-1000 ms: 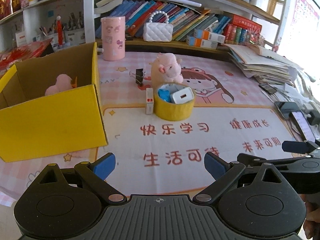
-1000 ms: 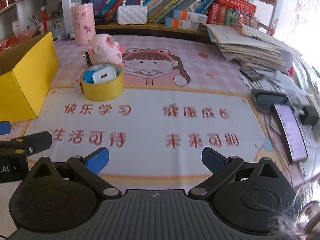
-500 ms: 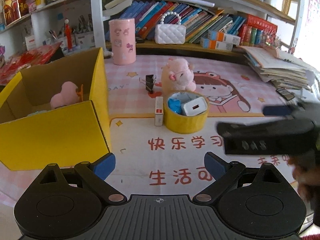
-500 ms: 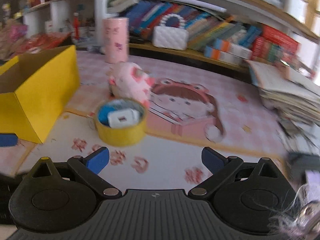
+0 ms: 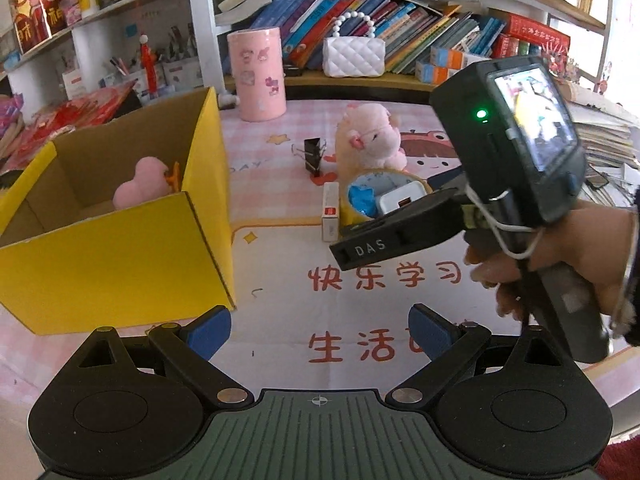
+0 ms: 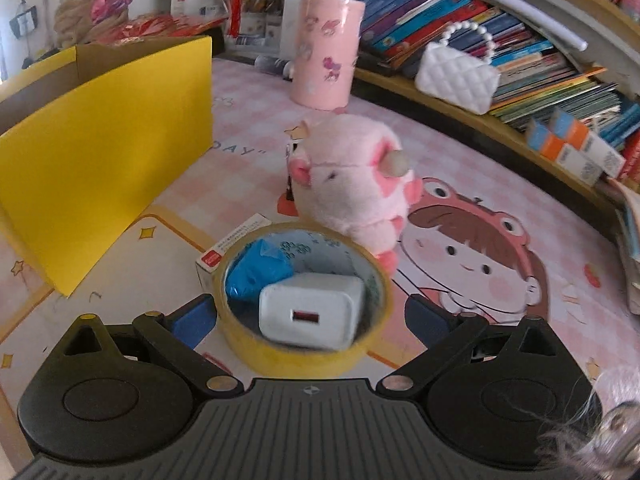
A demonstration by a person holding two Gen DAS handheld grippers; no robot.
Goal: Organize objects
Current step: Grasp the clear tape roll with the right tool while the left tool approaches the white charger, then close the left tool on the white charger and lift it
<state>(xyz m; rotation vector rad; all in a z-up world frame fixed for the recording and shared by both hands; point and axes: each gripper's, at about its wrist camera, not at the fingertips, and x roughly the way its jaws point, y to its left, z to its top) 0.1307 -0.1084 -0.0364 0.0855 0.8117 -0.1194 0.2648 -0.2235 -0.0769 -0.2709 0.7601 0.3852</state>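
A yellow tape roll (image 6: 304,356) lies on the pink mat with a white charger (image 6: 312,312) and a blue crumpled item (image 6: 256,272) inside its ring. My right gripper (image 6: 310,320) is open, one finger on each side of the roll's near part, not closed on it. Behind the roll sits a pink plush toy (image 6: 352,184), and a small white box (image 6: 232,244) lies at its left. My left gripper (image 5: 320,330) hangs open over the mat, holding nothing. The yellow cardboard box (image 5: 120,248) at the left holds a pink plush (image 5: 140,188).
A black binder clip (image 5: 314,156) stands beside the plush toy. At the back stand a pink cylinder (image 5: 258,74) and a white quilted purse (image 5: 354,56) against a shelf of books. A person's hand (image 5: 560,256) holds the right tool. Papers are stacked at the far right.
The right gripper has swung left and forward across the mat and now straddles the tape roll. The left gripper has stayed low near the front, still open.
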